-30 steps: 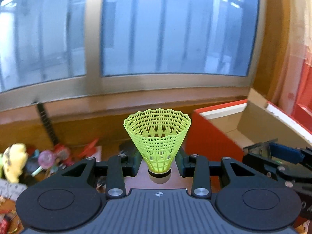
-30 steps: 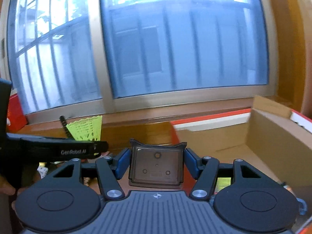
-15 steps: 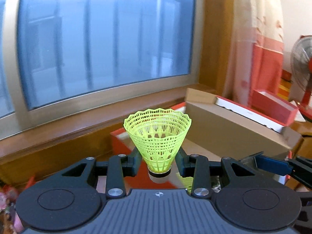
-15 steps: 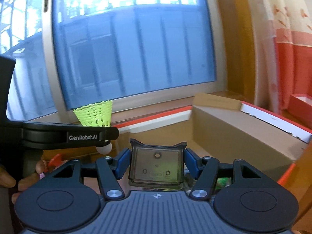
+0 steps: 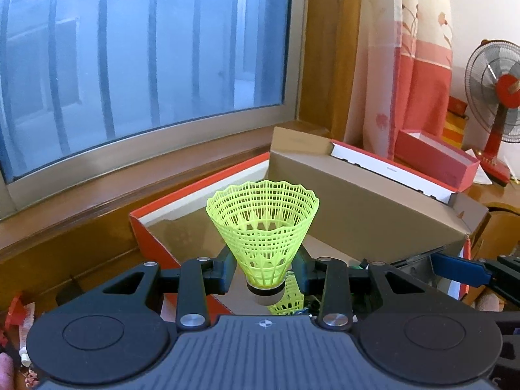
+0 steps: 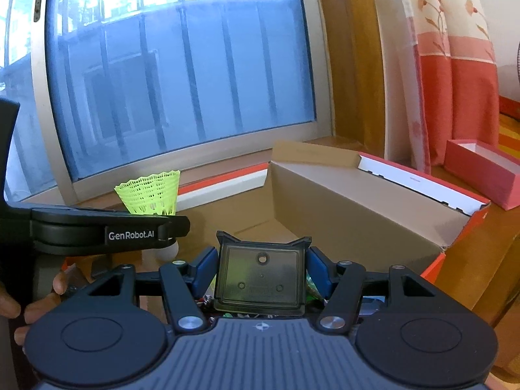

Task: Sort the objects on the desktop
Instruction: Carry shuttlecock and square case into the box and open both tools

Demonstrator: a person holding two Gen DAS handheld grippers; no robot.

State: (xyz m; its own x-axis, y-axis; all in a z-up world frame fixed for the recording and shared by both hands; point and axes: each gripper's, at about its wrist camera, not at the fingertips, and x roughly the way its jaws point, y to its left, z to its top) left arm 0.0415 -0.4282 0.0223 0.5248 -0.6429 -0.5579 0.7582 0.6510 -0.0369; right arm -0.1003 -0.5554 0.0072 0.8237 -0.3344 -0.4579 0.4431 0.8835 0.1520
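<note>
My left gripper (image 5: 264,268) is shut on a neon-yellow plastic shuttlecock (image 5: 264,227), held skirt up over the open red cardboard box (image 5: 367,201). A second yellow shuttlecock (image 5: 287,299) lies inside the box below it. My right gripper (image 6: 261,271) is shut on a dark translucent square plastic lid (image 6: 261,279), held flat over the same box (image 6: 357,208). The left gripper (image 6: 107,230) with its shuttlecock (image 6: 150,193) shows at the left of the right wrist view. Small items in the box under the lid are mostly hidden.
The box has a tall brown inner wall (image 6: 354,221) and stands by the window sill (image 5: 97,191). A smaller pink-red box (image 5: 435,159) and a fan (image 5: 497,94) stand at the right. Cluttered small items (image 5: 19,321) lie on the wooden desk at the left.
Both grippers swung right, from the desk's clutter to over the red box, each still holding its object. The box's inside has come into view beneath them.
</note>
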